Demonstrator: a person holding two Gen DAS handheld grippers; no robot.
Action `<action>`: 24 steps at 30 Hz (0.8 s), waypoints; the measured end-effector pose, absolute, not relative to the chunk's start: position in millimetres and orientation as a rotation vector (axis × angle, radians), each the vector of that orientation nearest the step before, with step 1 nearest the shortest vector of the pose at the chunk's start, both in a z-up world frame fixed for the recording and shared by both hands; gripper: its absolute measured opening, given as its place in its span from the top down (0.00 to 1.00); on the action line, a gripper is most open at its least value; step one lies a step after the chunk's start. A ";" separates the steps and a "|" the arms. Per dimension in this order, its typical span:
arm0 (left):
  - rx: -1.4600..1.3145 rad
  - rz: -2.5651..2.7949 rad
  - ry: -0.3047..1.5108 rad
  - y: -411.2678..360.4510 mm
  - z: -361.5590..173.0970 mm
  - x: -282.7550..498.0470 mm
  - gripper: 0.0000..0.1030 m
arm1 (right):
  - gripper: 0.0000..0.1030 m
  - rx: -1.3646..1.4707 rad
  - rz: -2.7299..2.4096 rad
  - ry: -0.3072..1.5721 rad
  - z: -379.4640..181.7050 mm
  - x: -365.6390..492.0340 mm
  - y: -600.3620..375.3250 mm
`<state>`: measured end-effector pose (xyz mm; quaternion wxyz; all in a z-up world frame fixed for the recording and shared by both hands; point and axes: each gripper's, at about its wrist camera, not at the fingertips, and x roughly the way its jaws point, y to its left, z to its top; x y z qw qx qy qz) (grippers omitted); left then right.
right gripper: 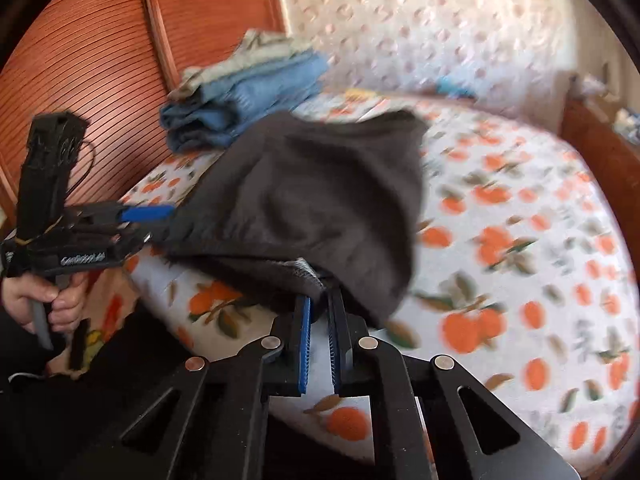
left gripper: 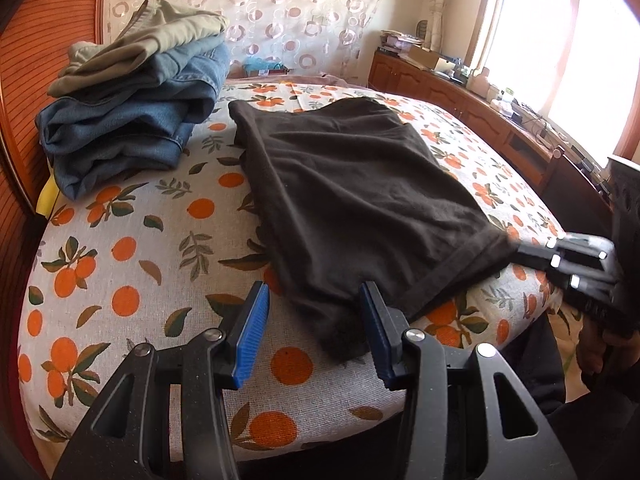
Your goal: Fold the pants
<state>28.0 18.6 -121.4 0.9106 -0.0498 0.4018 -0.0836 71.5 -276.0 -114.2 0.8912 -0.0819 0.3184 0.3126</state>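
Note:
Dark brown pants [left gripper: 344, 200] lie folded on the orange-print bed sheet [left gripper: 120, 280], hems at the near edge. My left gripper [left gripper: 316, 300] is open, its jaws wide apart around the near left hem corner. My right gripper [right gripper: 320, 292] is shut on the right hem corner and lifts it a little; it also shows at the right of the left wrist view [left gripper: 524, 250]. In the blurred right wrist view the pants [right gripper: 312, 200] bulge upward, and the left gripper [right gripper: 160, 220] sits at their left edge.
A stack of folded jeans and khaki clothes [left gripper: 132, 112] lies at the bed's far left by the wooden headboard [left gripper: 44, 40]. A wooden cabinet [left gripper: 460, 96] with clutter runs under the window on the right. The bed's near edge drops off below the grippers.

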 end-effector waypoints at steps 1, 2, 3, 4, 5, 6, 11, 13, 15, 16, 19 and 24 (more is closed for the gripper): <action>-0.103 -0.172 0.834 18.6 -122.8 28.2 0.54 | 0.94 -0.171 0.604 0.636 -111.3 69.6 -278.3; -0.102 -0.170 0.837 18.3 -123.5 28.3 0.54 | 0.94 -0.171 0.581 0.624 -110.3 69.7 -279.5; -0.100 -0.169 0.840 18.0 -124.5 28.5 0.54 | 0.94 -0.181 0.567 0.627 -111.8 71.3 -278.3; -0.099 -0.168 0.839 17.6 -124.9 28.3 0.54 | 0.94 -0.194 0.563 0.646 -115.5 73.0 -275.6; -0.099 -0.167 0.839 17.3 -124.9 28.4 0.54 | 0.94 -0.197 0.560 0.664 -119.0 74.8 -274.1; -0.100 -0.166 0.839 17.6 -125.0 28.2 0.54 | 0.94 -0.187 0.558 0.675 -121.3 76.1 -274.4; -0.099 -0.167 0.840 18.1 -124.4 26.6 0.54 | 0.78 -0.157 0.566 0.656 -115.6 73.5 -280.7; -0.099 -0.166 0.840 18.2 -124.3 26.3 0.54 | 0.73 -0.174 0.555 0.639 -114.7 69.1 -283.8; -0.102 -0.166 0.840 18.2 -124.4 25.8 0.54 | 0.69 -0.192 0.543 0.630 -117.4 64.7 -286.5; -0.102 -0.165 0.841 18.1 -124.5 25.5 0.54 | 0.69 -0.202 0.534 0.629 -118.8 63.8 -284.8; -0.103 -0.166 0.841 17.5 -124.9 24.5 0.54 | 0.64 -0.221 0.511 0.613 -121.2 61.6 -282.1; -0.107 -0.169 0.838 18.2 -124.6 24.7 0.54 | 0.62 -0.208 0.510 0.649 -126.8 78.7 -277.4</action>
